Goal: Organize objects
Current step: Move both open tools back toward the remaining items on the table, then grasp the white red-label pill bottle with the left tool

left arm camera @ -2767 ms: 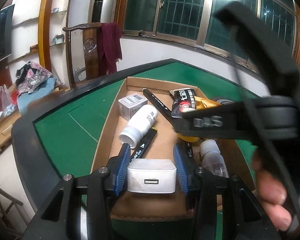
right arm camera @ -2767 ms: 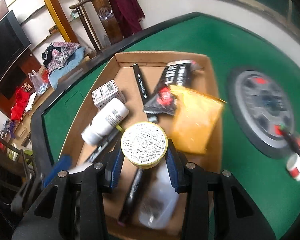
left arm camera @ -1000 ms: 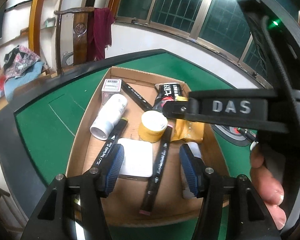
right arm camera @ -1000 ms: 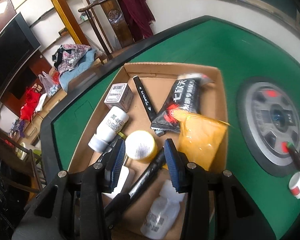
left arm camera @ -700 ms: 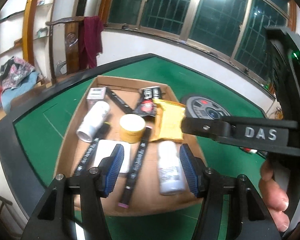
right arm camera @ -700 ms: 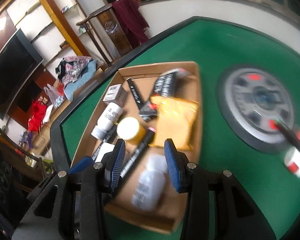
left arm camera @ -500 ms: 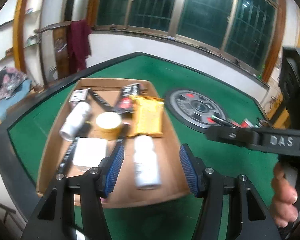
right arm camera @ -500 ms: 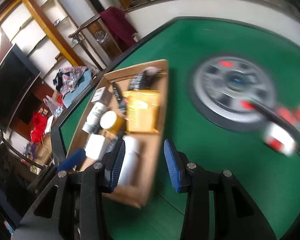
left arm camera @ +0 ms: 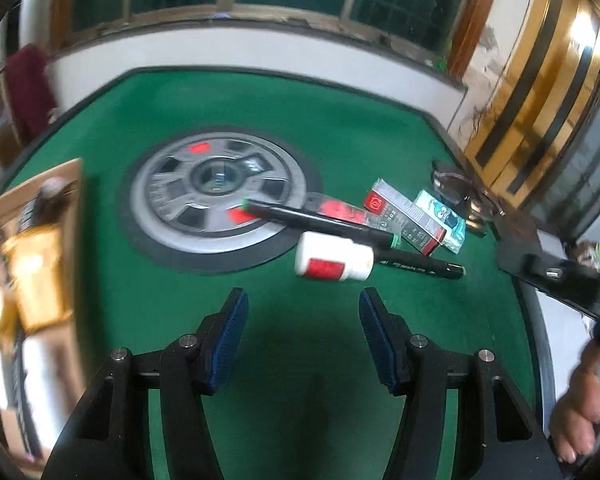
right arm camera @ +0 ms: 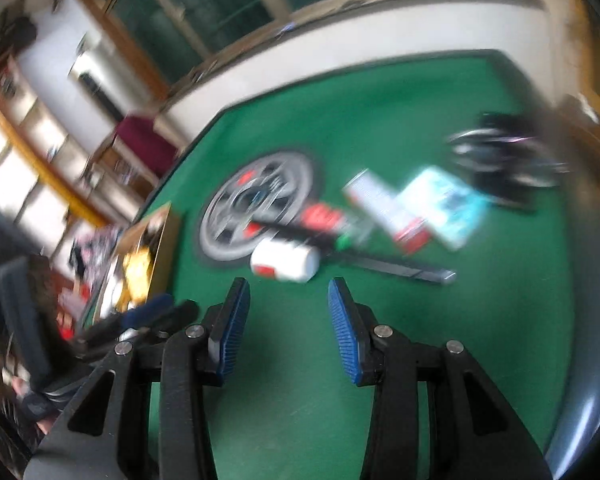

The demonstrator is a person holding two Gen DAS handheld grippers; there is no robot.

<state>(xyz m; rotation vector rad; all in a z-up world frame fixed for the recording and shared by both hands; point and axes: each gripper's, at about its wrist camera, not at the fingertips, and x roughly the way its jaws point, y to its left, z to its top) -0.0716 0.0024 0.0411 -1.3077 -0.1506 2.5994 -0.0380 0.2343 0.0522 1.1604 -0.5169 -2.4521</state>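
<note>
Partly done: cardboard box (left arm camera: 70, 216) at far left already loaded, a cluster still loose on the green table (left arm camera: 300, 320).

Still to gather, left to right: white bottle (left arm camera: 332, 262) with red label, two black markers (left arm camera: 320, 222), grey-red carton (left arm camera: 406, 220) reading "502", teal packet (left arm camera: 444, 218); other print too blurred to read. Left claw (left arm camera: 302, 338) and right claw (right arm camera: 288, 326) both partly open, empty, short of the bottle.

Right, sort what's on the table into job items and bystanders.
Job items: cardboard box, white bottle, two black markers, red-and-grey carton, teal packet.

Bystanders: round grey disc, dark tangled object at the table's far corner, green table.
</note>
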